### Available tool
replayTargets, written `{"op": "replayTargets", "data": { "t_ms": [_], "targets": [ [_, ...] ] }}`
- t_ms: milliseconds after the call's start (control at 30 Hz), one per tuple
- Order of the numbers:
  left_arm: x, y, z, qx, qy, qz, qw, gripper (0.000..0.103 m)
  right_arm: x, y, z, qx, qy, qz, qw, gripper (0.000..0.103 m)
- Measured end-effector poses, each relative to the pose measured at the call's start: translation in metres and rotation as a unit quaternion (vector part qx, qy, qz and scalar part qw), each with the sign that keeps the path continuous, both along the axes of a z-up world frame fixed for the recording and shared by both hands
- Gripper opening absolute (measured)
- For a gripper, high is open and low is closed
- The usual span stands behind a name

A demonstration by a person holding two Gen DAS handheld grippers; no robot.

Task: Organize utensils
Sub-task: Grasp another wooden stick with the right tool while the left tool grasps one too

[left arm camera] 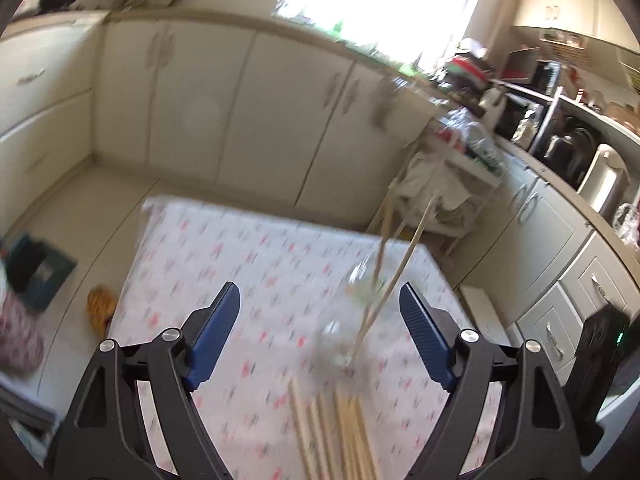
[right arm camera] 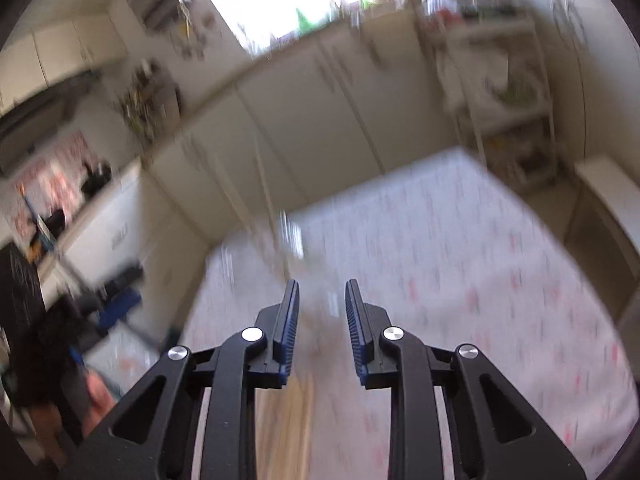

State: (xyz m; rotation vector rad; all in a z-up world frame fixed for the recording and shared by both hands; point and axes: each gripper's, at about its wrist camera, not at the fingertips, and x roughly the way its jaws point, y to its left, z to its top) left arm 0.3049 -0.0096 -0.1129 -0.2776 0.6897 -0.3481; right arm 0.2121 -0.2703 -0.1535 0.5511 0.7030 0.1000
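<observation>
A clear glass (left arm camera: pixel 352 320) stands on the table with the patterned cloth (left arm camera: pixel 224 248), holding a few wooden chopsticks (left arm camera: pixel 404 256) that lean up to the right. Several more chopsticks (left arm camera: pixel 340 436) lie flat on the cloth in front of it. My left gripper (left arm camera: pixel 320 300) is open and empty, above the lying chopsticks, with the glass between its fingers further ahead. My right gripper (right arm camera: pixel 322 292) is partly open and empty above the table; the view is blurred, and the glass (right arm camera: pixel 288 236) shows faintly ahead, with the lying chopsticks (right arm camera: pixel 288 412) below the fingers.
Cream kitchen cabinets (left arm camera: pixel 240 100) run behind the table. A small shelf rack (left arm camera: pixel 444 184) stands past the table's far right corner. A counter with appliances (left arm camera: pixel 580 152) is on the right. Items lie on the floor at the left (left arm camera: pixel 36 272).
</observation>
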Motion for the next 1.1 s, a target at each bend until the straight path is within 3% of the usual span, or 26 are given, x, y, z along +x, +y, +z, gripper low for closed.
{"op": "replayTargets", "data": {
  "t_ms": [133,400,600,800,1100],
  "targets": [
    [-0.027,0.021,-0.023,0.001,0.041,0.020,0.9989,0.079,-0.017,0.029,-0.035,-0.004,0.073,0.062,0.995,0.015],
    [-0.052,0.047,-0.055,-0.010,0.102,0.038,0.9940,0.079,-0.019,0.068,-0.060,-0.042,0.112,0.097,0.988,0.011],
    [-0.043,0.022,-0.068,0.033,0.112,0.015,0.9931,0.079,-0.003,0.084,-0.063,-0.112,0.117,0.111,0.981,0.011],
    [-0.016,-0.011,-0.088,0.071,0.135,0.005,0.9882,0.079,0.004,0.076,-0.063,-0.145,0.126,0.123,0.974,0.006],
    [0.018,-0.043,-0.110,0.134,0.158,0.023,0.9781,0.065,0.002,0.035,-0.067,-0.114,0.137,0.128,0.976,0.006]
  ]
}}
